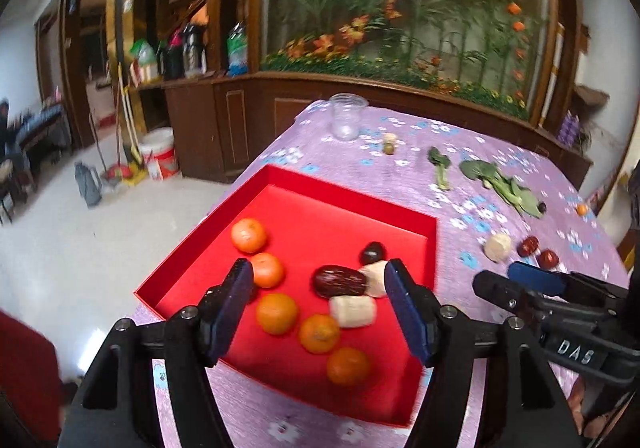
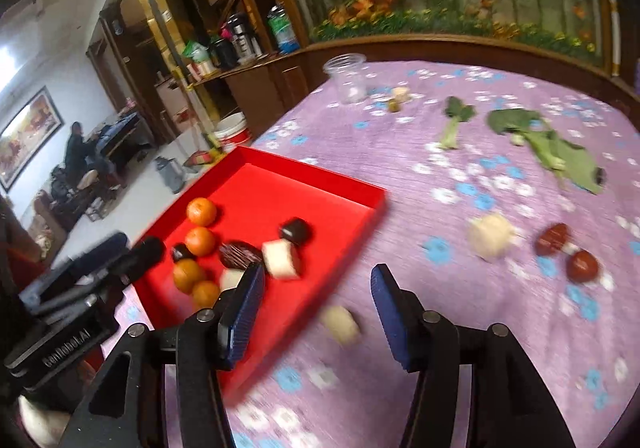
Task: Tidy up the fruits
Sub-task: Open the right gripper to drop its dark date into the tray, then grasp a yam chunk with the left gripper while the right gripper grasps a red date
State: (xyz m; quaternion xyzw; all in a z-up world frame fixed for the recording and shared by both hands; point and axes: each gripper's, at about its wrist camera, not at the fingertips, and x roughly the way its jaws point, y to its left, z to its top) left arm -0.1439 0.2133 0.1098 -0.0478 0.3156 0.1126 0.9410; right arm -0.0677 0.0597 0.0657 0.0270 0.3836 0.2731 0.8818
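Right gripper [image 2: 318, 312] open above purple floral table [image 2: 460, 328], fingers [image 2: 244, 312] apart, empty. Blurred pale chunk [image 2: 341, 324] between them. Red tray [image 2: 320, 176] left holds 4 oranges [image 2: 201, 211]. 2 red dates [image 2: 554, 239] right.

- Left gripper [image 1: 318, 290]: black angular frame, two fingers [image 1: 236, 294] faced with dark blue ribbed pads, silver screws at the joints.
- Right gripper [image 2: 318, 298]: same black build, blue ribbed pads, silver screws.
- White lettering on both bodies: "DAS", "GenRobot.AI".
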